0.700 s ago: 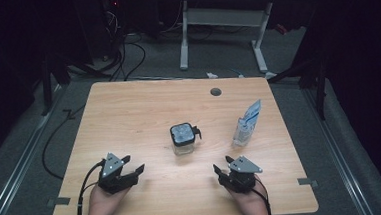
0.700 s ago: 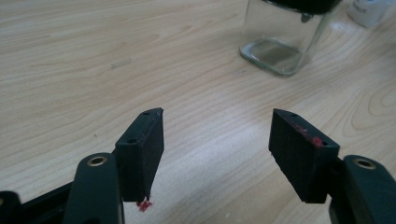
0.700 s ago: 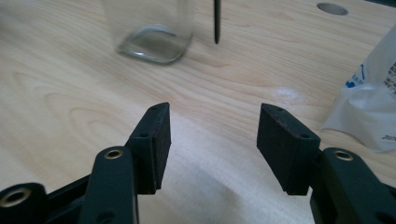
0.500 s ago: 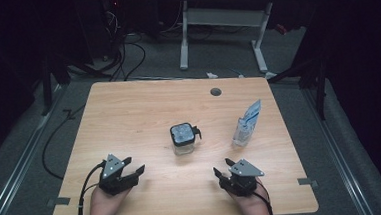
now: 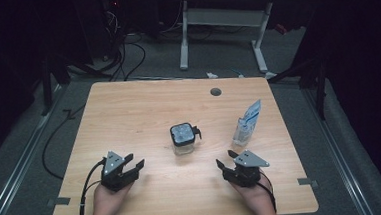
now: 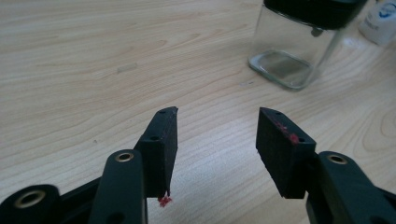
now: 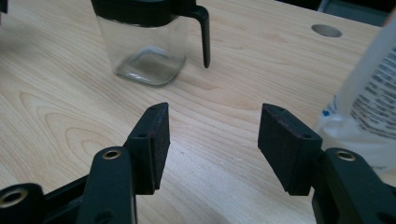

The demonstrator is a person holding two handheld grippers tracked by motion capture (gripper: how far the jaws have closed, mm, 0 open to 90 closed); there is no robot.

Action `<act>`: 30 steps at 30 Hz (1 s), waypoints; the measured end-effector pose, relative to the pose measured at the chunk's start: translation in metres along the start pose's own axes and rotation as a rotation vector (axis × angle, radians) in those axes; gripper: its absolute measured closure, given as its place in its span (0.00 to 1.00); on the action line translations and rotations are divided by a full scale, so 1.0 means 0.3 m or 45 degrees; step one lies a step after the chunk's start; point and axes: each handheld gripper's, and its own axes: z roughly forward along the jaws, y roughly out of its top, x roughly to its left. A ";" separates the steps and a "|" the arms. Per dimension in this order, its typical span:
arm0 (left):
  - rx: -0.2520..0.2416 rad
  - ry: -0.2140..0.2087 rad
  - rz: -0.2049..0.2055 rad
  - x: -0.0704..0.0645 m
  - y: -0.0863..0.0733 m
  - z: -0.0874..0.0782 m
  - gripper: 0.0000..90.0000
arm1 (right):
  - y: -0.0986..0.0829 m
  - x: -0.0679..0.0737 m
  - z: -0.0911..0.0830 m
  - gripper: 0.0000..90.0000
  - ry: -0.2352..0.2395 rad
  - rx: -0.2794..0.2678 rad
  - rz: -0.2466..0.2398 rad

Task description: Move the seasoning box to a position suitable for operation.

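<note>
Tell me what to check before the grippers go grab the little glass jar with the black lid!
1. Left gripper open: ok, its fingers stand apart with nothing between them.
2. Right gripper open: ok, fingers apart, nothing between them.
3. Glass jar upright: ok, it stands on the table with its black lid on.
4. Lid clamped tight: cannot tell; the latch hangs down its side.
5. Path to the jar free: ok, bare wood lies between both grippers and the jar.
6. Plastic pouch out of the way: not ok, it stands upright close to the right gripper and could be knocked.
</note>
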 end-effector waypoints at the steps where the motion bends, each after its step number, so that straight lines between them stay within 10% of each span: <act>1: -0.005 0.004 -0.017 -0.001 0.003 0.008 0.58 | -0.010 -0.004 -0.005 0.50 0.002 -0.010 -0.002; 11: 0.039 0.030 0.092 -0.087 -0.001 0.196 0.80 | -0.063 0.002 -0.037 0.52 -0.007 0.015 -0.009; 18: 0.032 0.008 0.059 -0.103 0.014 0.324 1.00 | -0.068 0.012 -0.033 0.57 0.004 0.034 -0.014; 24: 0.054 -0.051 0.090 -0.146 0.017 0.449 1.00 | -0.071 0.015 -0.028 0.57 0.015 0.042 -0.004; 30: 0.055 -0.078 0.014 -0.139 0.022 0.483 1.00 | -0.074 0.023 -0.022 0.57 0.028 0.061 -0.013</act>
